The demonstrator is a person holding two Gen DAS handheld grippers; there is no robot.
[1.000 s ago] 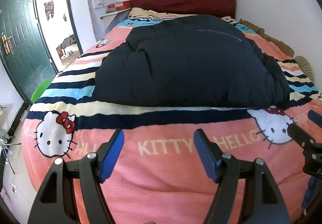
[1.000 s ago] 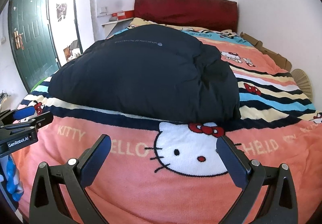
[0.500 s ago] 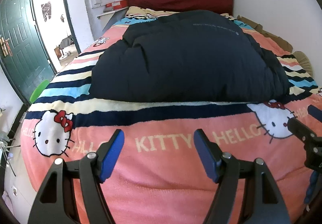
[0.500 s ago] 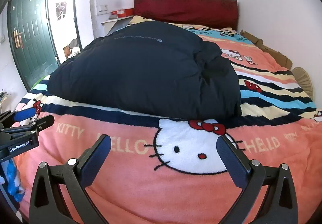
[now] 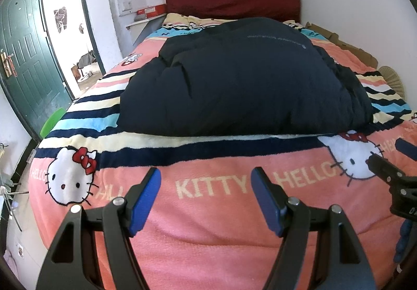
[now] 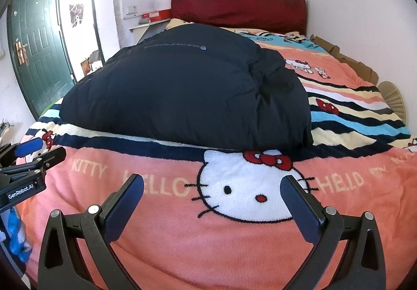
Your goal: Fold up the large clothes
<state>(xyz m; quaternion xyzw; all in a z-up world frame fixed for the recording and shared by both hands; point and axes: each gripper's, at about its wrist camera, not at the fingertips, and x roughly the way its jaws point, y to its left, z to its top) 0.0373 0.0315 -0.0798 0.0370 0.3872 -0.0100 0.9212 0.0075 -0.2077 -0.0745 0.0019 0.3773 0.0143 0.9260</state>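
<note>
Left gripper (image 5: 206, 196) hangs over the pink near edge of the blanket (image 5: 208, 243), jaws apart, nothing between them, not touching the cloth. The dark navy padded jacket (image 5: 242, 81) lies bunched in a mound mid-bed, well beyond both grippers, its near hem along the cream and navy stripes. Right gripper (image 6: 212, 198) sits over the cat-face print, jaws wide apart, empty too.

Handling, as a guess: puffy quilted fabric, soft and light for its bulk, springy, likely a slick shell, so thin pinches may slip. Best holds look like the near hem corners, left one (image 5: 125, 123) for the left hand, right one (image 6: 305, 139) for the right; pinch seam, not filling.

Hard to read: sleeves, collar and zipper can't be made out, tucked in or under the mound. The far side of the jacket is hidden. Small print line on top is illegible. Each gripper shows only partly at the other view's edge.
</note>
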